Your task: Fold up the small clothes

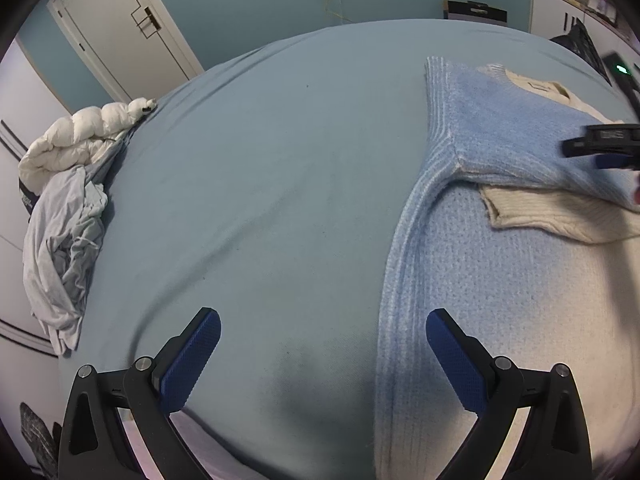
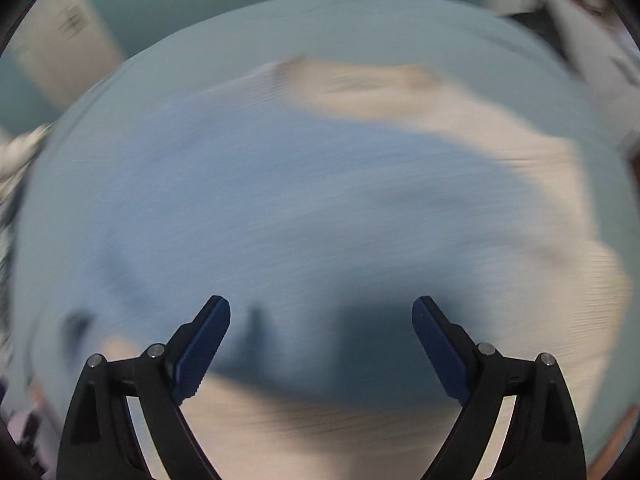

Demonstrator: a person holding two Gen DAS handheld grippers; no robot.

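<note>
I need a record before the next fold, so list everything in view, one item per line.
sweater: one, light blue fading to cream, spread on the right side of the bed, a sleeve folded across its body
bed sheet: one, grey-blue, covering the bed
puffer jacket: one, white, bunched at the bed's far left edge
crumpled garment: one, pale grey, heaped just below the puffer jacket
door: one, white, in the teal wall behind the bed
left gripper: one, black with blue pads, open over the sheet beside the sweater's edge
right gripper: one, black with blue pads, open above the sweater, nothing between its jaws; view is blurred
</note>
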